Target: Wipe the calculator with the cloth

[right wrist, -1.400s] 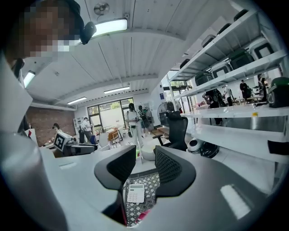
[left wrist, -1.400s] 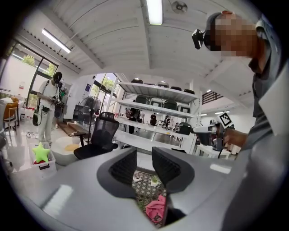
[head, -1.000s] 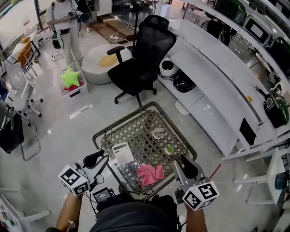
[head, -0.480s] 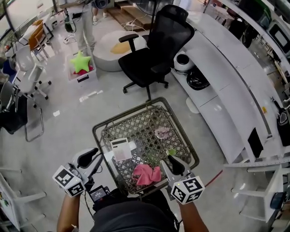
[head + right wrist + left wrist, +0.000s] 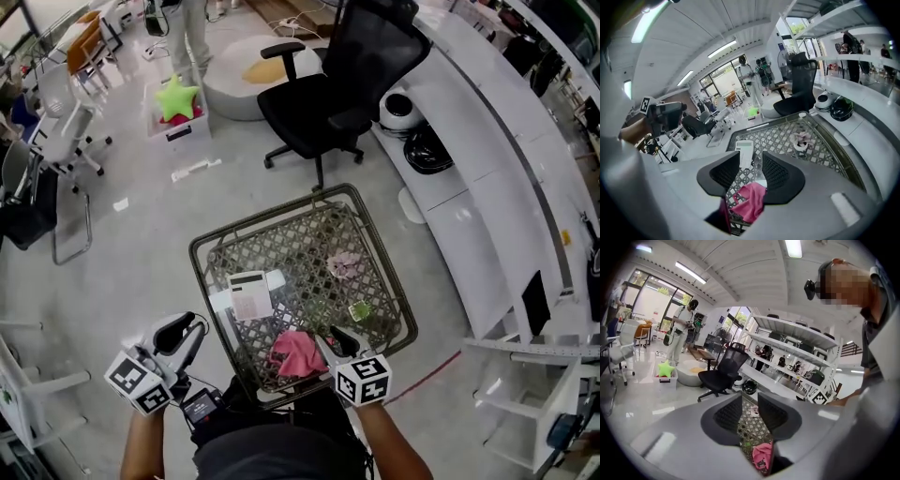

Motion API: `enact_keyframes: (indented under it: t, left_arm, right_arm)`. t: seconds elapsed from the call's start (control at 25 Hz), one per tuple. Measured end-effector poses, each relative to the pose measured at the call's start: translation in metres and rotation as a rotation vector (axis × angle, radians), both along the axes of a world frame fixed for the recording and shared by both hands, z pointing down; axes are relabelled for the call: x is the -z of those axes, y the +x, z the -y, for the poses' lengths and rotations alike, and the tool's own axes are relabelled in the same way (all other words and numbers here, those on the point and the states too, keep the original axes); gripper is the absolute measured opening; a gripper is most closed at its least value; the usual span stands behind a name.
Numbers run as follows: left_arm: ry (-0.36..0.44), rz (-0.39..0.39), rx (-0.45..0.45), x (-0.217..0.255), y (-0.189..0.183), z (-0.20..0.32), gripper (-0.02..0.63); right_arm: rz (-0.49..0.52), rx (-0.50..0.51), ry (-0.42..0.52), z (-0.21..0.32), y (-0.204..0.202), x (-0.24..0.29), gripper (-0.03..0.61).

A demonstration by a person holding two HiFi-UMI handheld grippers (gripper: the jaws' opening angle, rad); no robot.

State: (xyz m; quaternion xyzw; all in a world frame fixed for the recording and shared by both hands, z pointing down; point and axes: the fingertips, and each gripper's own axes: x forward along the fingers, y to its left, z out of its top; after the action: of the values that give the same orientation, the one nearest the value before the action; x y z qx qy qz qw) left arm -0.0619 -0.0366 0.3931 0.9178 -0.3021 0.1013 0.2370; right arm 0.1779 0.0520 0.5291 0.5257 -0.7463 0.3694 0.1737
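Right tongs (image 5: 335,337) in my hand are opening just beside the pink cloth (image 5: 298,352), at the lower middle of the frame, and nothing is between the pads. I hold the left tongs (image 5: 178,330) open and empty too, at the lower left, off the tabletop (image 5: 300,242). The white calculator (image 5: 249,294) lies on this lattice tabletop, up and left of the cloth, not touching it. A black chair (image 5: 323,94) stands beyond, at the top.

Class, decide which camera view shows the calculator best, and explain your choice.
The head view: the calculator lies whole and unobstructed on the mesh table, seen from above. The right gripper view shows only part of it, low and foreshortened. The left gripper view does not show it.
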Motion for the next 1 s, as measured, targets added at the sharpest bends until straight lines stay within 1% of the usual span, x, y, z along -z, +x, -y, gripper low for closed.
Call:
enact_keyframes:
  t: [0.16, 0.4, 0.6, 0.84, 1.0]
  left_arm:
    - [-0.035, 0.011, 0.011, -0.018, -0.008, -0.001, 0.109]
    - [-0.06, 0.009, 0.019, -0.036, -0.012, 0.004, 0.109]
    - [-0.077, 0.008, 0.032, -0.043, -0.018, 0.008, 0.108]
    - [-0.097, 0.021, 0.043, -0.051, -0.027, 0.009, 0.109]
    - [-0.102, 0.022, 0.042, -0.053, -0.029, 0.012, 0.109]
  right_arm:
    - [-0.023, 0.03, -0.11, -0.012, -0.008, -0.052, 0.133]
    - [-0.055, 0.059, -0.25, -0.035, -0.012, -0.117, 0.133]
    - [-0.057, 0.075, -0.343, -0.052, -0.016, -0.153, 0.15]
    - [-0.092, 0.123, -0.457, -0.071, -0.022, -0.194, 0.161]
    - [-0.104, 0.141, -0.501, -0.077, -0.025, -0.213, 0.161]
